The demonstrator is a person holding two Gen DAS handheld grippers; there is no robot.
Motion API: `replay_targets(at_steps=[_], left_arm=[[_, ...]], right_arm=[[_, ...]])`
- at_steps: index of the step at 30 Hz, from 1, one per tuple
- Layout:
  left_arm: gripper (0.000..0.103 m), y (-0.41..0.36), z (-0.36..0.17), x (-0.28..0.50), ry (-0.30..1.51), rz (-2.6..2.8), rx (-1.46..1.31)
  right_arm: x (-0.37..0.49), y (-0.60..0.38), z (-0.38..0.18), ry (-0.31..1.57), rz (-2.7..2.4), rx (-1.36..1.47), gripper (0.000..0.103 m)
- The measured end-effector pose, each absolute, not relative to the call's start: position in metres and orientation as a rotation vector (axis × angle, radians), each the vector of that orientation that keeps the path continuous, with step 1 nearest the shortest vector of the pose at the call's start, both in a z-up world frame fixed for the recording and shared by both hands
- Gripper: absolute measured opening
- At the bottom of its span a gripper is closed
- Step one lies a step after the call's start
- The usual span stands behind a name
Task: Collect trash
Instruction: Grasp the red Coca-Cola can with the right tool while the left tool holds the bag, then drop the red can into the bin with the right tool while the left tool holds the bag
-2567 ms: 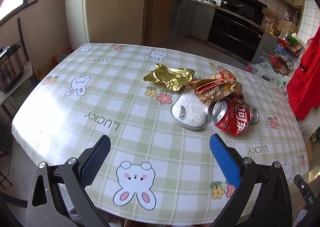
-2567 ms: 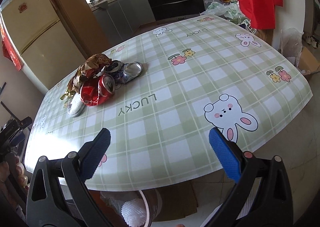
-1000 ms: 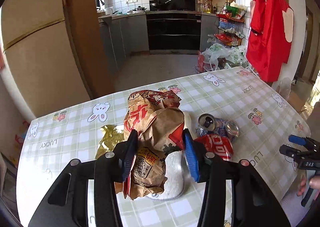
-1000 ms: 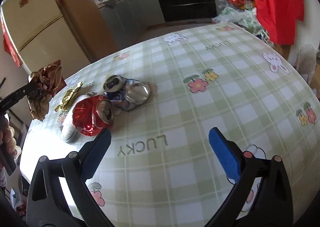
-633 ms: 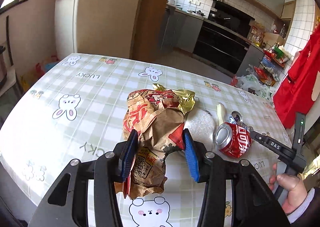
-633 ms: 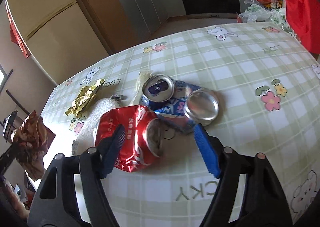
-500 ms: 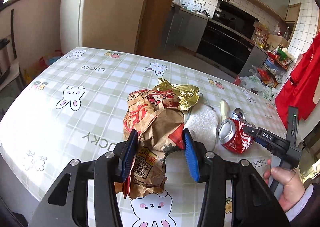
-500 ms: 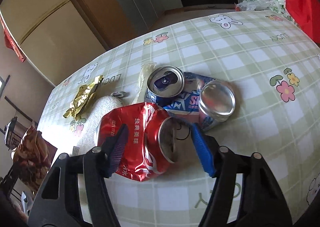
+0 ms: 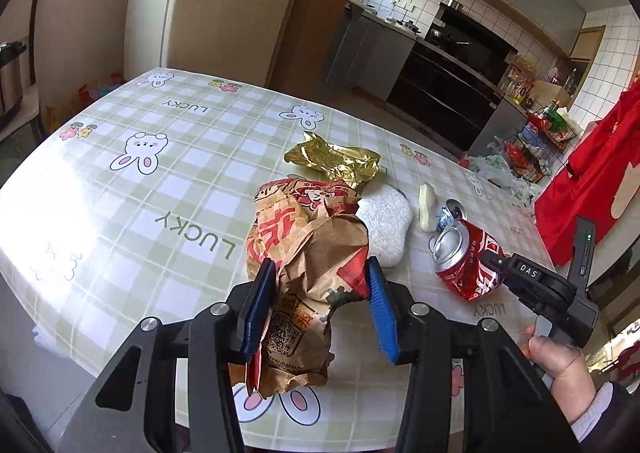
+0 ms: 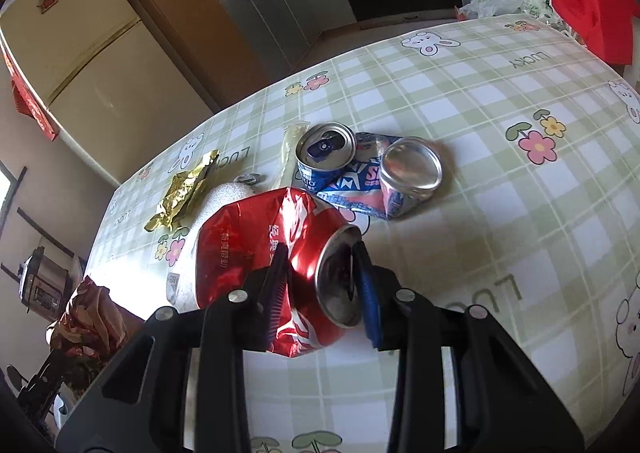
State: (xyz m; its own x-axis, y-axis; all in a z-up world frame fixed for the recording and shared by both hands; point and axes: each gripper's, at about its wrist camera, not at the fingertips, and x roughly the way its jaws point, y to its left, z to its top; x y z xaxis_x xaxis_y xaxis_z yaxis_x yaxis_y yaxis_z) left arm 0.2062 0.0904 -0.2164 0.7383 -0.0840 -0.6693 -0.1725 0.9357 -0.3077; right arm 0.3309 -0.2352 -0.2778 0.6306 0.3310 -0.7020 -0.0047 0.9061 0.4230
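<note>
1. left tongs (image 9: pixel 322 305) clenched on crumpled paper bag (image 9: pixel 304 253), lifted above the desk (image 9: pixel 120 213).
2. right tongs (image 10: pixel 320 289) just closing, pads gripping red can (image 10: pixel 272 253) on desk centre; blue can (image 10: pixel 360 169) at 1 o'clock.

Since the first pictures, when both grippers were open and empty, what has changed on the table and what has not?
The left gripper took the brown bag off the pile and holds it lifted. The right gripper came in over the red can; its jaws have just been closing and now pinch the can's open end. The blue can, gold wrapper and white pouch lie where they were.
</note>
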Motion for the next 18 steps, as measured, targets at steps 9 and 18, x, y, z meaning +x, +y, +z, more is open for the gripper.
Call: replay_targets(at_steps=[9, 18], left_arm=[[0.045, 0.065, -0.207, 0.152, 0.758, 0.010, -0.339], [0.045, 0.056, -0.199, 0.079, 0.756, 0.018, -0.356]], right_arm=[[0.236, -0.263, -0.260, 0.853, 0.285, 0.439, 0.035], [0.145, -0.278, -0.251, 0.833, 0.336, 0.427, 0.035]])
